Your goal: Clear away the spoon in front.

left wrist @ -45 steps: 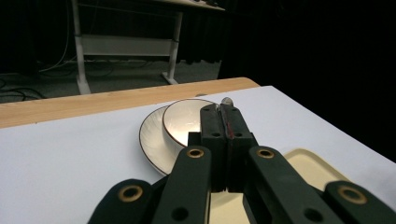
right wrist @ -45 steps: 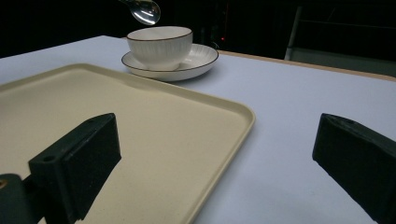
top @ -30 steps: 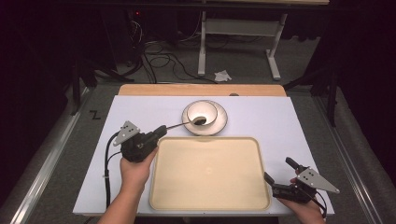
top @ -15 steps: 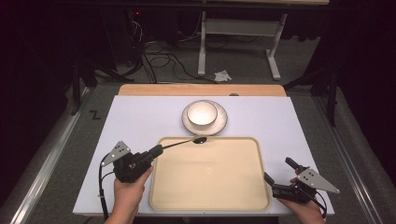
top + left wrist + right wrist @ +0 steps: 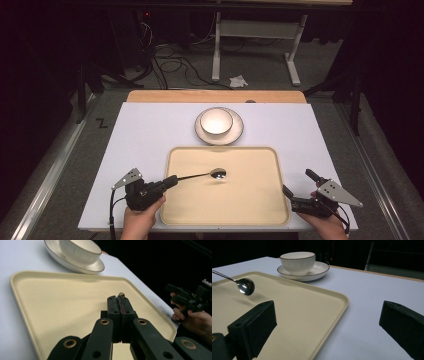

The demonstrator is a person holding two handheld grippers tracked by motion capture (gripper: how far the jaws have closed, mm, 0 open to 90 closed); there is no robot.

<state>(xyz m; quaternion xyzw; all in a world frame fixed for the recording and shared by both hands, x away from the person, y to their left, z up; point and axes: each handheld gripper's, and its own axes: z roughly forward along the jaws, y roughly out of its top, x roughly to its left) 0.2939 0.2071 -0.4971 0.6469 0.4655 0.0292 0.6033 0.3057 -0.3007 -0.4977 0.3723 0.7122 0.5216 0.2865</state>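
Note:
My left gripper (image 5: 171, 181) is shut on the handle of a metal spoon (image 5: 218, 173). It holds the spoon a little above the beige tray (image 5: 240, 200), with the spoon's bowl over the tray's middle. In the left gripper view the jaws (image 5: 119, 302) are pressed together over the tray (image 5: 62, 297). The spoon (image 5: 245, 286) hangs at the left of the right gripper view, with its shadow on the tray (image 5: 299, 310). My right gripper (image 5: 298, 182) stands open at the tray's right edge, and nothing lies between its fingers (image 5: 254, 325).
A white ribbed bowl (image 5: 216, 121) sits on a saucer (image 5: 237, 131) just behind the tray, on the white table top (image 5: 145, 135). A wooden strip (image 5: 215, 96) runs along the table's far edge. Beyond it, cables and a stand's legs are on the floor.
My left gripper has drawn back toward the person and carried the spoon from the bowl to above the tray's middle. The right gripper has not moved.

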